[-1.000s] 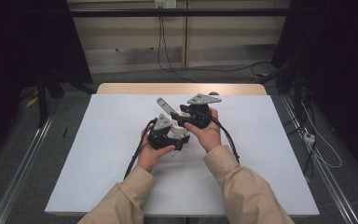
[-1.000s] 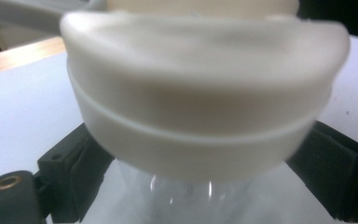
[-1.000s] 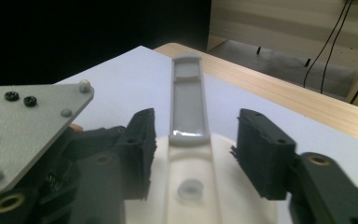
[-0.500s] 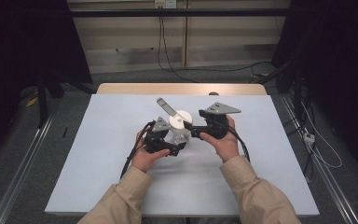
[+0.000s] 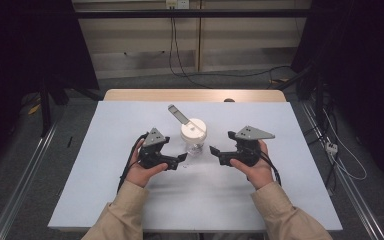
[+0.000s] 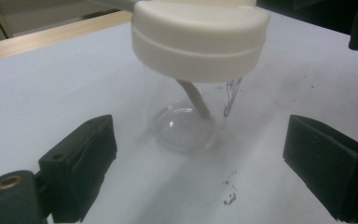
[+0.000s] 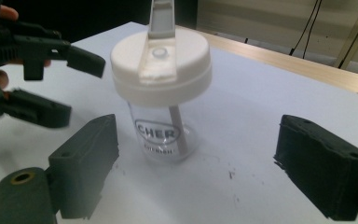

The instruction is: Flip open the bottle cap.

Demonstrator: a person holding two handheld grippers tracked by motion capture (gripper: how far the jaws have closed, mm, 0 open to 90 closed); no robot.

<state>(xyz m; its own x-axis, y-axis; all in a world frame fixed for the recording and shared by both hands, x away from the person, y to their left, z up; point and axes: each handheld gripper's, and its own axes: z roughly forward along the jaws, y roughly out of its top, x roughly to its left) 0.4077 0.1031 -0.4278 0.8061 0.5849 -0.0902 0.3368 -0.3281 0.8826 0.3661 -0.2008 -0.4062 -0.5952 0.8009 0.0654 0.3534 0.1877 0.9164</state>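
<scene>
The jar (image 5: 194, 142) stands alone near the middle of the table (image 5: 105, 200), its flip lid (image 5: 179, 114) raised and slanting toward the far left corner. The left claw (image 5: 184, 158) and right claw (image 5: 212, 150) flank it, each just clear of its glass, both with jaws apart and nothing between them. From the jar to the near edge the top is bare; so are the strips along the left and right edges and the far edge behind the lid.

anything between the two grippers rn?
Yes: in the high view, the clear jar with its white lid stands between left gripper and right gripper, touching neither.
</scene>
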